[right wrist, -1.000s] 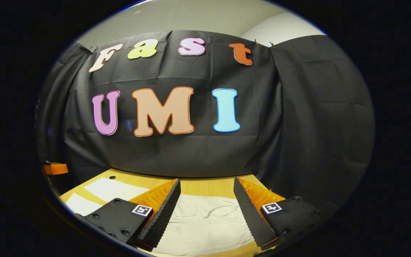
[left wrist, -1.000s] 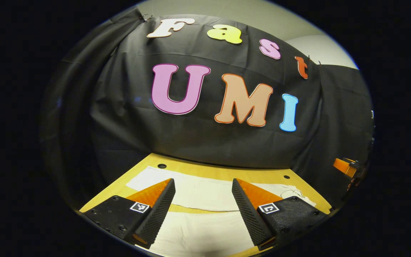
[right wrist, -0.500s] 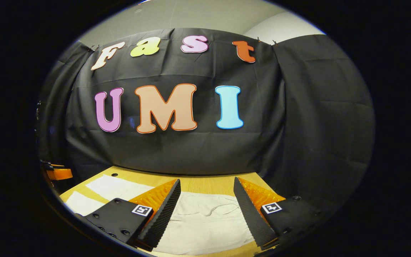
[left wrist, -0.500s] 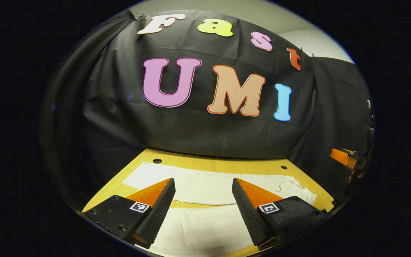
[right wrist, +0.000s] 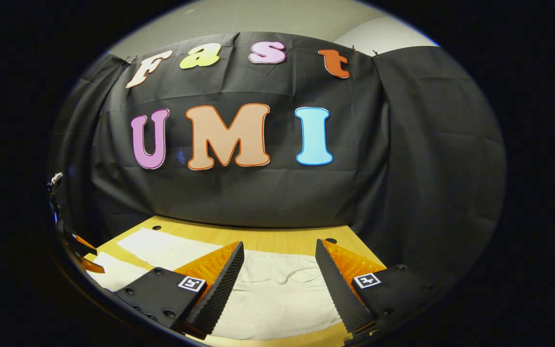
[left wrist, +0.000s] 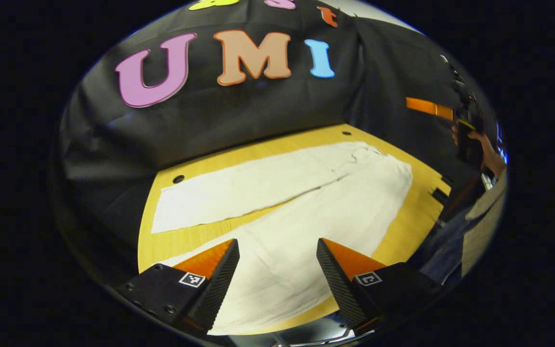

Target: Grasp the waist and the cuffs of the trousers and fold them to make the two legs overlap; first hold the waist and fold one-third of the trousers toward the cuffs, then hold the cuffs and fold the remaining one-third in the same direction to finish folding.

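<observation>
White trousers (left wrist: 306, 193) lie flat on the yellow table (left wrist: 166, 241), the two legs spread apart in a V, the waist at the far right. My left gripper (left wrist: 277, 260) is open above the near leg, close to its cuff end, with nothing between its fingers. In the right gripper view the waist of the trousers (right wrist: 277, 294) with its drawstring lies under my right gripper (right wrist: 280, 262), which is open and holds nothing. The right gripper (left wrist: 465, 125) also shows at the far right of the left gripper view, held by a hand.
The black cloth wall stands right behind the table's far edge. Small round holes (left wrist: 178, 179) mark the tabletop near its back corners. A person's blue sleeve (left wrist: 443, 246) is at the table's right edge in the left gripper view.
The left gripper has tilted down and turned right, so the whole trousers now lie in its view. The right gripper has barely moved.
</observation>
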A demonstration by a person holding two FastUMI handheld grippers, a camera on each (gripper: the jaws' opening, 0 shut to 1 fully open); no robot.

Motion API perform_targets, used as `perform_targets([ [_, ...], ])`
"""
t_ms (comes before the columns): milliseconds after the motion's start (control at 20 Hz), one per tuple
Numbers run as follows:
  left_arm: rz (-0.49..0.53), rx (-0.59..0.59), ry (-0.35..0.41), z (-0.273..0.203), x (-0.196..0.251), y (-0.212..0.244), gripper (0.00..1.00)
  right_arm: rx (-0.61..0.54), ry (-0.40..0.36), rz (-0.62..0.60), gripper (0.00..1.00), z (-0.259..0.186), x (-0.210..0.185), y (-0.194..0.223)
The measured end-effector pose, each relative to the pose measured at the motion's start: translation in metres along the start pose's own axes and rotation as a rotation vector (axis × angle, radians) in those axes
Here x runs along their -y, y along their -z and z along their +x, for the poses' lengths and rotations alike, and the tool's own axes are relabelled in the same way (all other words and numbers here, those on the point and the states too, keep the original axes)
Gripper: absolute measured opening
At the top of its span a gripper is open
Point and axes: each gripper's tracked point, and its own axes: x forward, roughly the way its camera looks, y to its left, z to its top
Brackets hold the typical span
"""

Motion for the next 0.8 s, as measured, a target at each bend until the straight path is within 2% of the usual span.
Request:
perform_targets([
  [200, 0.121, -0.196, 0.115, -0.006, -0.001, 0.059, 0.96, -0.024, 0.001, -0.029, 0.96, 0.0, -0.004, 0.009],
  [250, 0.156, -0.253, 0.141, -0.008, -0.002, 0.074, 0.93, -0.029, 0.001, -0.039, 0.96, 0.0, -0.006, 0.012],
  [300, 0.192, -0.311, 0.164, -0.013, -0.003, 0.089, 0.96, -0.034, 0.0, -0.049, 0.95, 0.001, -0.007, 0.012],
  [450, 0.315, -0.447, 0.219, -0.019, -0.015, 0.128, 0.97, -0.059, 0.011, -0.074, 0.95, 0.0, -0.008, 0.021],
  [650, 0.435, -0.583, 0.288, -0.017, -0.031, 0.168, 0.96, -0.074, 0.021, -0.081, 0.96, -0.001, -0.01, 0.025],
  [800, 0.457, -0.626, 0.308, -0.019, -0.03, 0.183, 0.96, -0.086, 0.033, -0.081, 0.96, -0.001, -0.008, 0.028],
])
